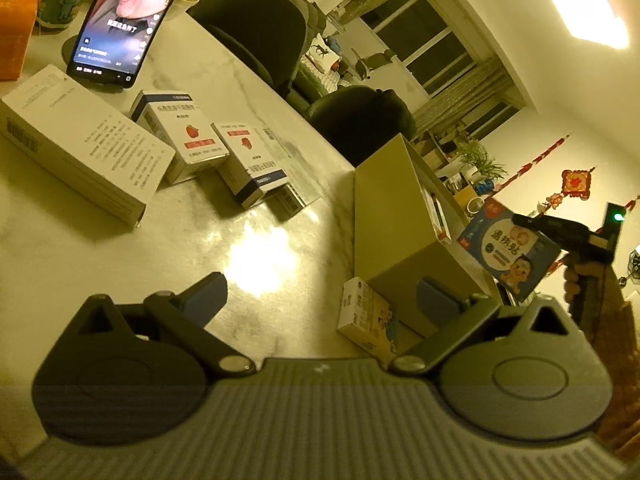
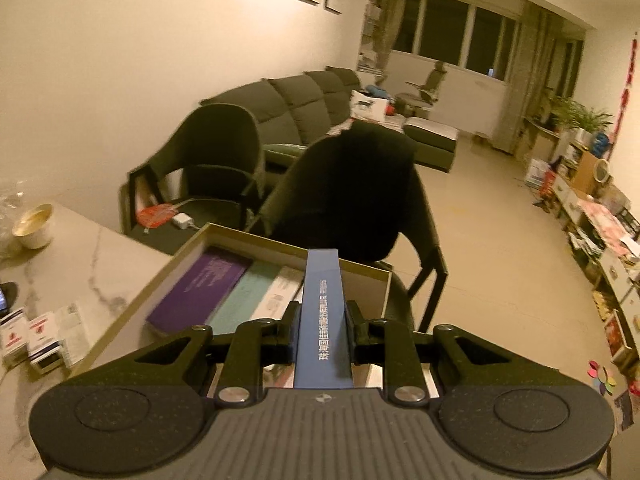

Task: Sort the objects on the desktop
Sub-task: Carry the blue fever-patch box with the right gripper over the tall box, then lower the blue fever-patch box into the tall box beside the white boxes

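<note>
Fingers of the right gripper (image 2: 322, 322) pinch a flat blue medicine box (image 2: 322, 312) edge-on, its printed spine running away toward twelve o'clock over a tan cardboard box (image 2: 120, 320). Fingers of the left gripper (image 1: 322, 300) stand spread wide with nothing between them, low over the pale marble surface (image 1: 160, 248).

In the right wrist view the tan cardboard box sits at the surface's corner, and inside it a purple packet (image 2: 200, 288), a teal packet (image 2: 244, 298) and a white packet (image 2: 280, 300) lie side by side, at ten to eleven o'clock from the held box.

In the left wrist view the same cardboard box rises at two o'clock from the spread fingers, with the blue medicine box held above its far side. A long white carton (image 1: 80, 148) lies at ten o'clock, and two small white cartons with red marks (image 1: 184, 136) lie just beside it. A small yellow carton (image 1: 366, 316) rests against the cardboard box's near wall. A propped phone with a lit screen (image 1: 124, 20) stands at eleven o'clock.
</note>
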The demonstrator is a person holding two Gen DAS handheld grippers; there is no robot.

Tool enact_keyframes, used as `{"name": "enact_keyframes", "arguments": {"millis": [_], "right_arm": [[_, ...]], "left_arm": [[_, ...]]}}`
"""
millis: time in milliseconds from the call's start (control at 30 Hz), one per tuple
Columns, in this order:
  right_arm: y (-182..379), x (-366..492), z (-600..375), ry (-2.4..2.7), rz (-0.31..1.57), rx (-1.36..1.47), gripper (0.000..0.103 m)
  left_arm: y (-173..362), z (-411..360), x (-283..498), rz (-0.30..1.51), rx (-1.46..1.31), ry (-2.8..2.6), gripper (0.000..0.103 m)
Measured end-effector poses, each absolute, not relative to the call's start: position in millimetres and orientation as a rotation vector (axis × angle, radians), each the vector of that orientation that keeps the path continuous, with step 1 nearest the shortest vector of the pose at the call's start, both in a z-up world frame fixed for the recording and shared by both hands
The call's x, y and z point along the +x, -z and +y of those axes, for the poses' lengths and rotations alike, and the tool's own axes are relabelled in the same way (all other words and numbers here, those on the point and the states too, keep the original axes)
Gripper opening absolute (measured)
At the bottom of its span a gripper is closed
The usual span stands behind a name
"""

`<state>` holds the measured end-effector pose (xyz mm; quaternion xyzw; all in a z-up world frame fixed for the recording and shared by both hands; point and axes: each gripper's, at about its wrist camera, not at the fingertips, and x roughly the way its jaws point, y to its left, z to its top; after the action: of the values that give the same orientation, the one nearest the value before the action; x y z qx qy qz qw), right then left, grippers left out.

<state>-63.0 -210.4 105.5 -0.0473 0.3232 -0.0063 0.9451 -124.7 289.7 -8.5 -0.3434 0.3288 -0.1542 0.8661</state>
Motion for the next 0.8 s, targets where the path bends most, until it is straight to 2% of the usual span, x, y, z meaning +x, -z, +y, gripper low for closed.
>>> {"name": "enact_keyframes", "arguments": {"millis": [800], "right_arm": [[-25.2, 2.3, -215.3, 0.202, 0.718, -0.015, 0.025]], "left_arm": [[13.5, 293.5, -125.1, 0.703, -0.725, 0.300, 0.102]]}}
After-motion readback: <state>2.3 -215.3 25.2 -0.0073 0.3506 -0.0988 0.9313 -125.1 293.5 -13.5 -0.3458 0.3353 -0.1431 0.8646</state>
